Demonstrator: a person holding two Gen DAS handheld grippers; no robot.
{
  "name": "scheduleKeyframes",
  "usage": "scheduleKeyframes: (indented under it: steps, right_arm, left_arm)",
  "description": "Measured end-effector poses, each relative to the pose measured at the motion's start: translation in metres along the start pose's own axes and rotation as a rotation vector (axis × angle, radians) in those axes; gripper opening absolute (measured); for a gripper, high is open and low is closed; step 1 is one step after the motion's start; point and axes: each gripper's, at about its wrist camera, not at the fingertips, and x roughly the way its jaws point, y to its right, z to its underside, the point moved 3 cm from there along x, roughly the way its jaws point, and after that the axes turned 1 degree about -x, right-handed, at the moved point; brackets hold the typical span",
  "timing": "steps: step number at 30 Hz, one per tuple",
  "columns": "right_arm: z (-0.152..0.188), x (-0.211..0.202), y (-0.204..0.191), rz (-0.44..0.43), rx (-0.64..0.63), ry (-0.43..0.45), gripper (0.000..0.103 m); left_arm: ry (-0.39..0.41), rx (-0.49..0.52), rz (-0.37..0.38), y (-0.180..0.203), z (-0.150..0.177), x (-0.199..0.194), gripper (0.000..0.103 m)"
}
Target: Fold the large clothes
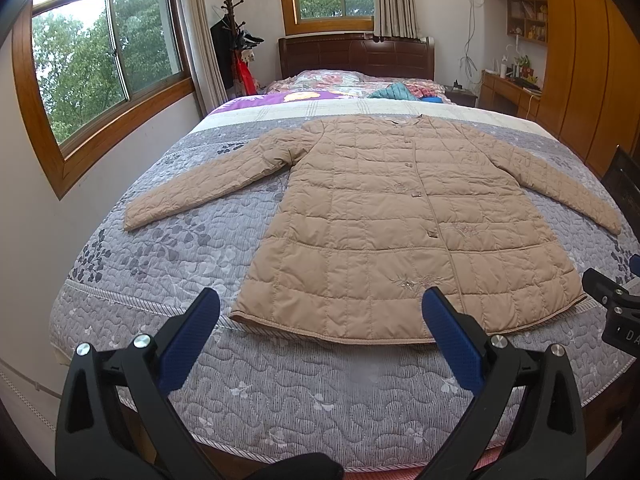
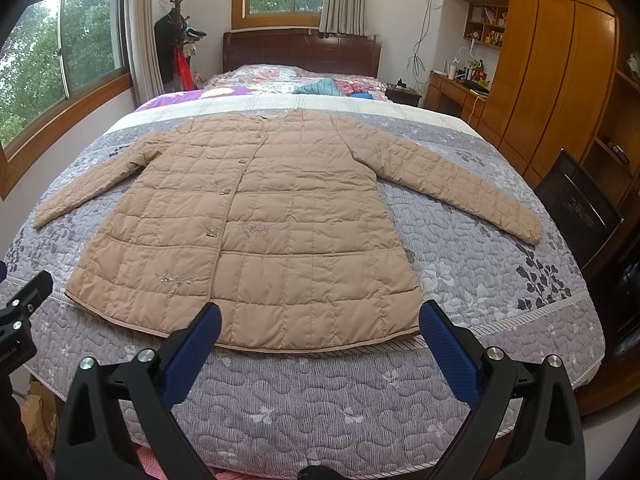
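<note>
A tan quilted coat (image 1: 384, 216) (image 2: 256, 224) lies flat and buttoned on the bed, front up, both sleeves spread out to the sides, hem toward me. My left gripper (image 1: 320, 300) hovers open above the hem's left half, nothing between its blue pads (image 1: 188, 340). My right gripper (image 2: 320, 312) hovers open above the hem's right half, its blue pads (image 2: 448, 352) also bare. Neither touches the coat. Part of the right gripper's body (image 1: 616, 304) shows at the left wrist view's right edge, and the left gripper's body (image 2: 20, 320) at the right wrist view's left edge.
The bed carries a grey floral quilt (image 1: 168, 248) (image 2: 480, 248) with a dark wooden headboard (image 1: 356, 56). Loose clothes (image 1: 396, 92) lie near the pillows. A wall with a window (image 1: 104, 60) runs along the left; a coat rack (image 1: 232, 40) stands in the corner. Wooden cabinets (image 2: 552, 80) and a dark chair (image 2: 576, 208) stand right.
</note>
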Motion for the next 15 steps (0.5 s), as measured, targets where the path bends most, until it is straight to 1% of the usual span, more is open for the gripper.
scheduleKeyframes:
  steps: [15]
  right_arm:
    - [0.0004, -0.0008, -0.0003, 0.001, 0.0, 0.002, 0.099]
  left_arm:
    - [0.001, 0.0, 0.0, -0.0011, 0.0001, -0.0017, 0.1]
